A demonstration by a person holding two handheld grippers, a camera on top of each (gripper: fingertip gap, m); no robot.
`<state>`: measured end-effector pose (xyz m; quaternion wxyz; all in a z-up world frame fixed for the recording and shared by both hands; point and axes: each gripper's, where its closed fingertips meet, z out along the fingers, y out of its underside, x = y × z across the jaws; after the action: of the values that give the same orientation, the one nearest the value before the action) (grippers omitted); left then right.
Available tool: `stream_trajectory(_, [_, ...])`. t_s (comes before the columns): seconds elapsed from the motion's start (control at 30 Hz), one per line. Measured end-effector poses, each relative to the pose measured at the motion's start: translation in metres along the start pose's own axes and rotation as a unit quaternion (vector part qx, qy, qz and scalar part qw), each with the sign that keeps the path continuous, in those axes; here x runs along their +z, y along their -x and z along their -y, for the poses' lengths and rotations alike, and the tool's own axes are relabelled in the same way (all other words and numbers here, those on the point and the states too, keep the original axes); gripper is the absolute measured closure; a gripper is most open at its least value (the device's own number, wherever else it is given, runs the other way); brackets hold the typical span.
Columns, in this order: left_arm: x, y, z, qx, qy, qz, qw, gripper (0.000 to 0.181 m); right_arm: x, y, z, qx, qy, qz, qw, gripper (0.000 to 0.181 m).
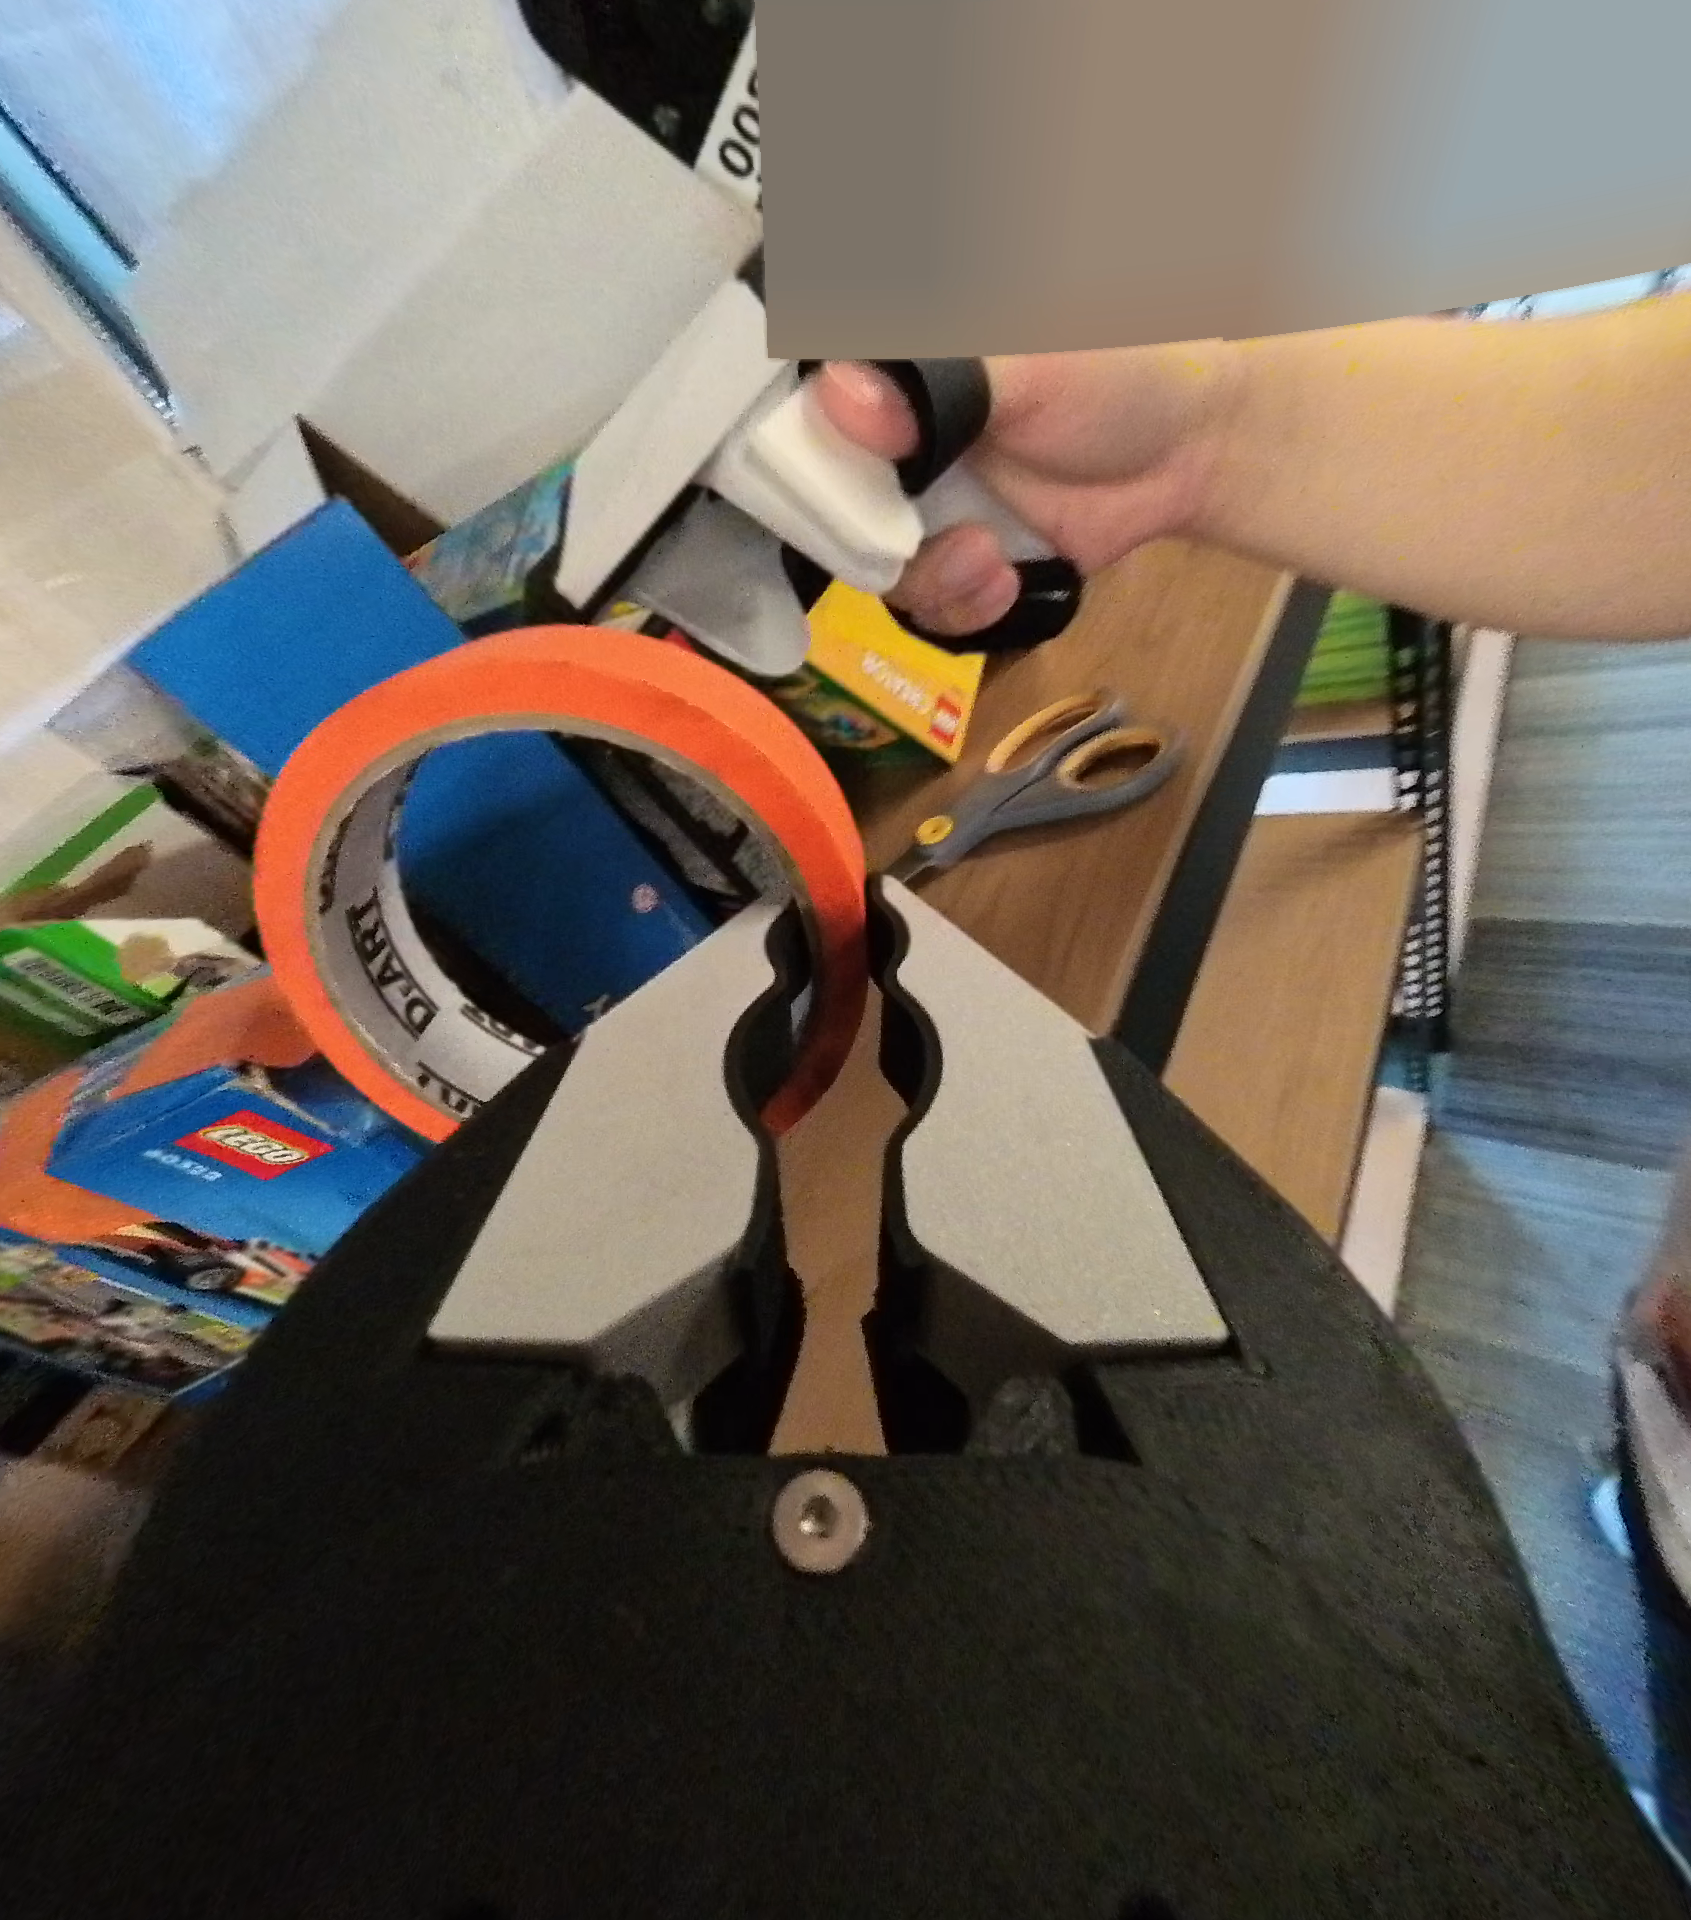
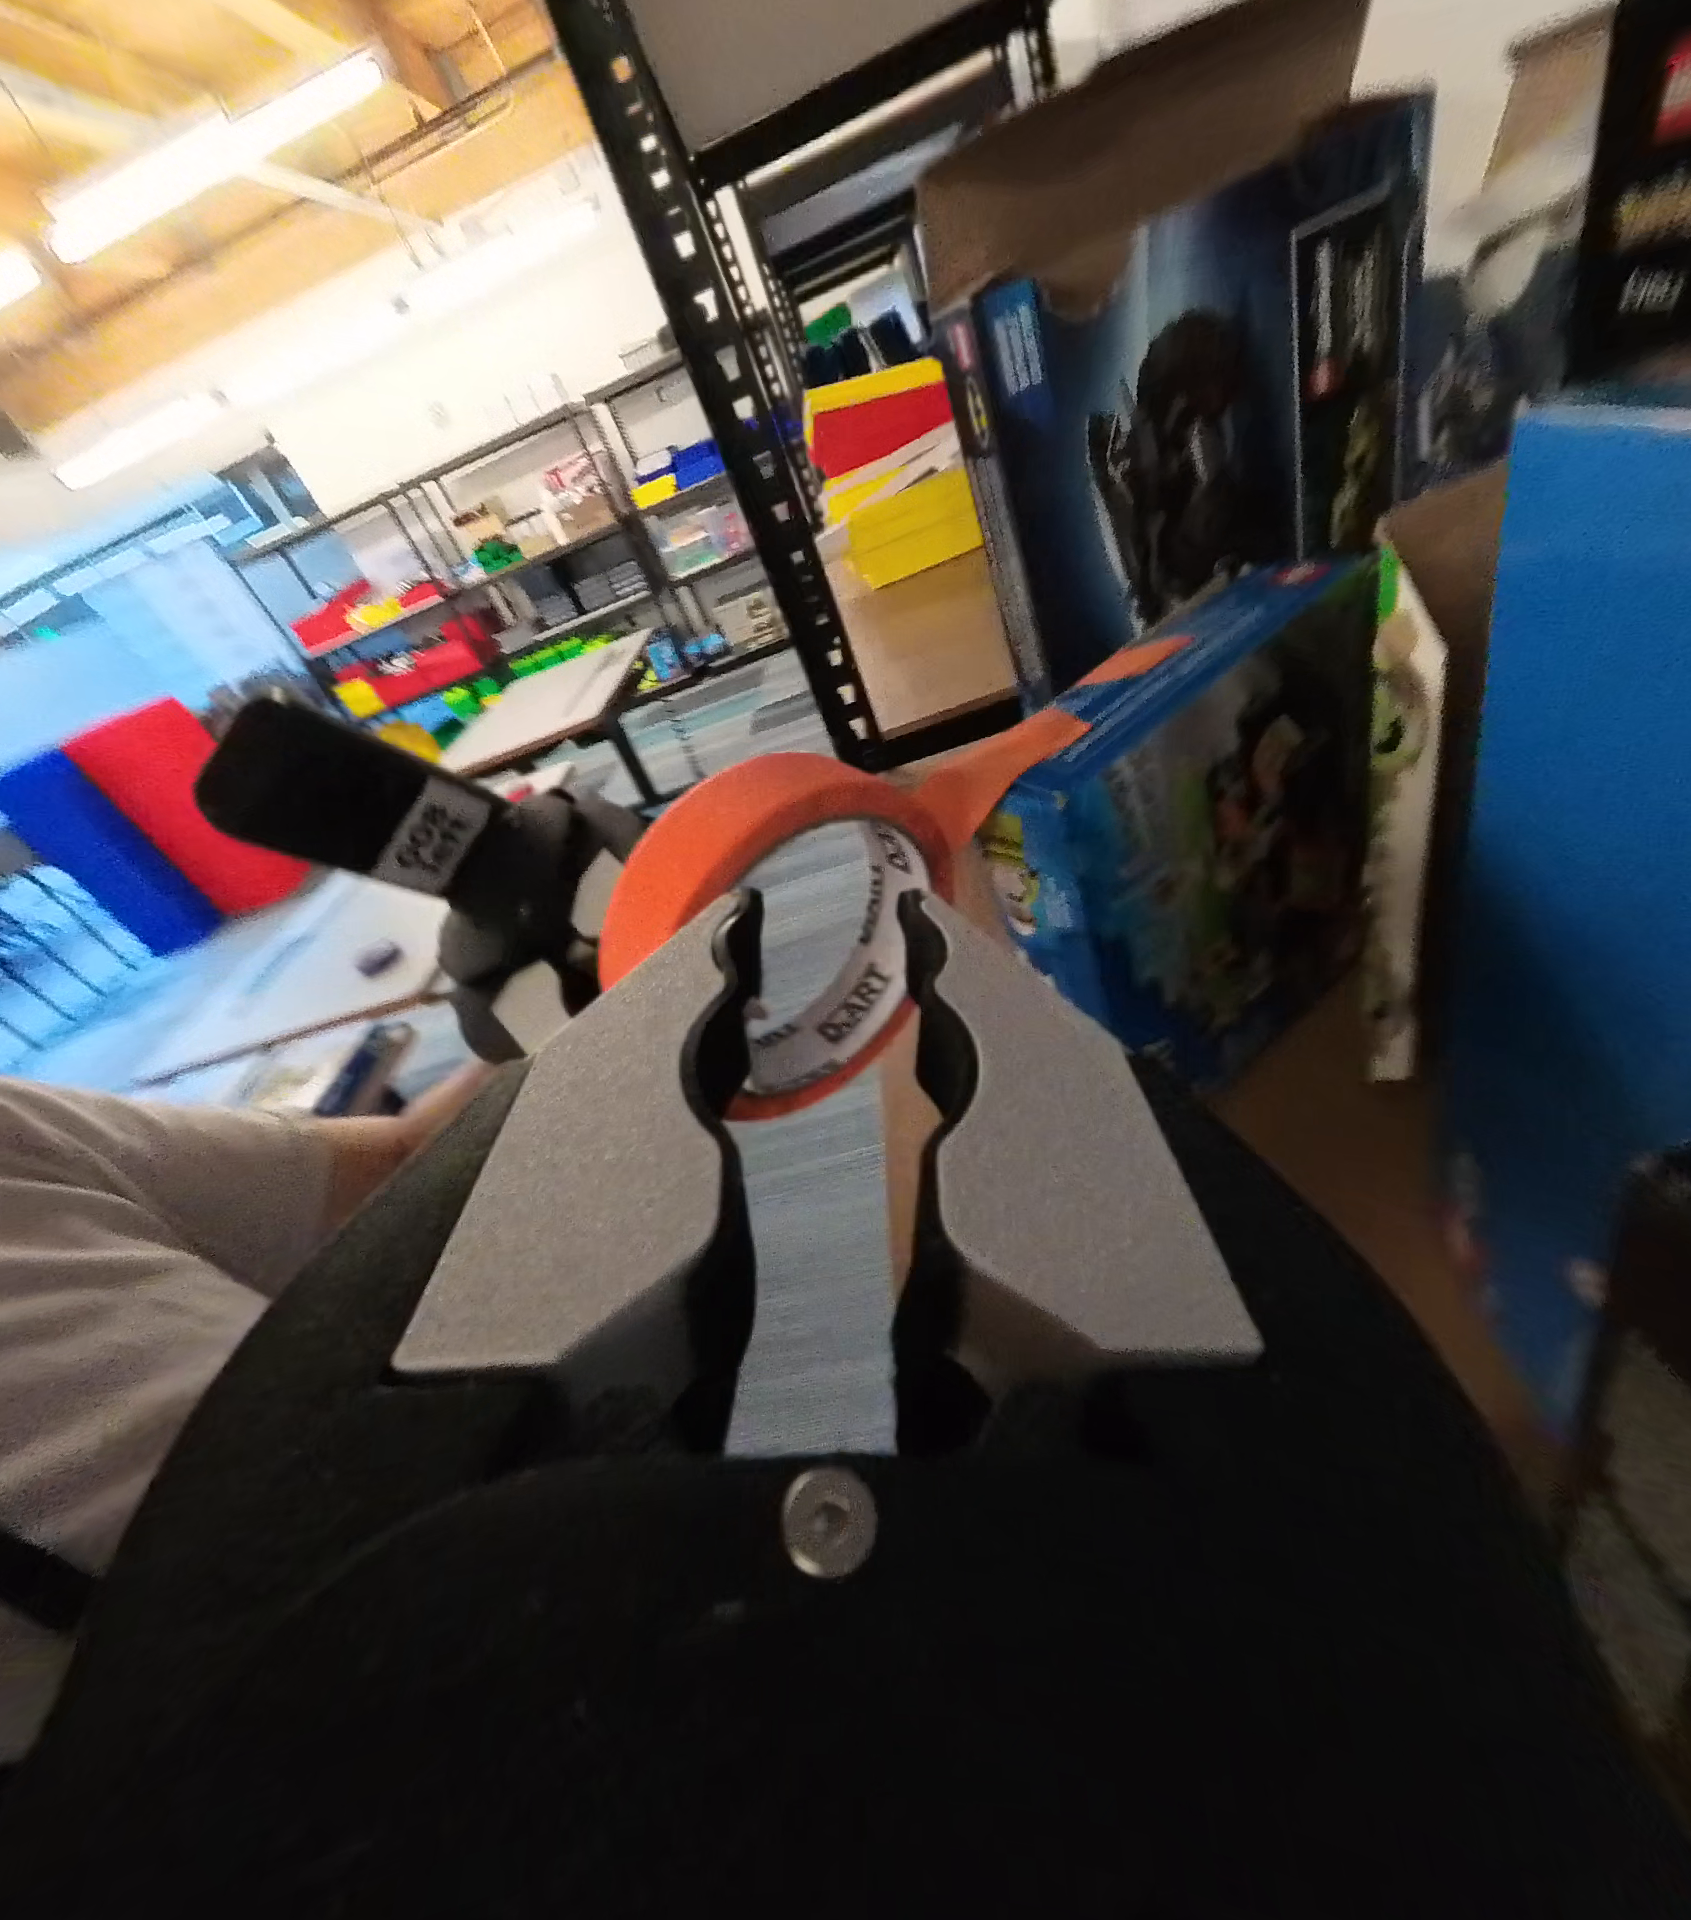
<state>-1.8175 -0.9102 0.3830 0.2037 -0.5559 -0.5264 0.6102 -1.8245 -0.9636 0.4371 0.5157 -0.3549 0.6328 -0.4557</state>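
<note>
My left gripper (image 1: pixel 833 904) is shut on the rim of an orange tape roll (image 1: pixel 550 707) and holds it upright above the table. A strip of orange tape (image 1: pixel 228 1039) runs from the roll onto a blue toy box (image 1: pixel 228 1153). My right gripper (image 2: pixel 825 914) has its jaws a little apart with nothing between them, and the roll (image 2: pixel 779 821) shows just beyond its tips. The strip (image 2: pixel 1028 748) reaches the blue toy box (image 2: pixel 1205 831). The right gripper, held by a hand, also shows in the left wrist view (image 1: pixel 737 613) just past the roll's top.
Grey and yellow scissors (image 1: pixel 1038 790) lie on the wooden table (image 1: pixel 1080 935). A yellow box (image 1: pixel 903 675), a plain blue box (image 1: pixel 301 634) and more toy boxes crowd the left. A black shelf post (image 2: pixel 716 364), a dark toy box (image 2: pixel 1205 416) and a tall blue box (image 2: pixel 1630 831) stand close.
</note>
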Motion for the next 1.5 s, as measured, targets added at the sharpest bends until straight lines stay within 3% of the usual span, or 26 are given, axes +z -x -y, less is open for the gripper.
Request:
stream_trajectory(0.1, [-0.014, -0.002, 0.006, -0.030, -0.031, -0.037, 0.998, 0.174, -0.003, -0.006, -0.010, -0.069, 0.029, -0.031, 0.997, 0.156])
stream_trajectory(0.2, [-0.024, -0.003, 0.007, -0.055, -0.047, -0.076, 0.994, 0.174, -0.015, -0.007, -0.040, -0.072, 0.113, -0.043, 0.990, 0.159])
stream_trajectory(0.27, [-0.026, -0.003, 0.006, -0.067, -0.048, -0.100, 0.992, 0.174, -0.041, -0.022, -0.071, -0.090, 0.191, -0.120, 0.970, 0.159])
stream_trajectory(0.37, [-0.028, -0.004, 0.004, -0.069, -0.045, -0.121, 0.989, 0.174, -0.103, -0.048, -0.118, -0.126, 0.297, -0.246, 0.914, 0.158])
stream_trajectory(0.43, [-0.030, -0.005, 0.004, -0.062, -0.041, -0.129, 0.989, 0.174, -0.138, -0.056, -0.137, -0.105, 0.314, -0.288, 0.899, 0.159])
stream_trajectory(0.57, [-0.033, -0.004, 0.005, -0.057, -0.038, -0.144, 0.987, 0.174, -0.171, -0.071, -0.150, -0.063, 0.278, -0.326, 0.901, 0.157])
stream_trajectory(0.77, [-0.035, -0.002, 0.005, -0.041, -0.040, -0.151, 0.987, 0.173, -0.156, -0.078, -0.174, -0.012, 0.258, -0.307, 0.916, 0.143])
stream_trajectory(0.87, [-0.032, -0.002, 0.000, -0.036, -0.031, -0.149, 0.988, 0.173, -0.144, -0.075, -0.175, -0.030, 0.248, -0.317, 0.915, 0.154])
stream_trajectory(1.13, [-0.021, 0.004, -0.015, 0.002, -0.017, -0.110, 0.994, 0.173, -0.143, -0.035, -0.183, 0.079, 0.199, -0.355, 0.910, 0.157])
stream_trajectory(1.37, [-0.009, 0.001, -0.029, 0.034, 0.004, -0.105, 0.994, 0.174, -0.145, -0.030, -0.190, 0.042, 0.249, -0.399, 0.882, 0.157])
stream_trajectory(1.5, [-0.006, 0.004, -0.030, 0.037, 0.007, -0.110, 0.993, 0.174, -0.134, -0.019, -0.192, 0.079, 0.266, -0.373, 0.885, 0.158])
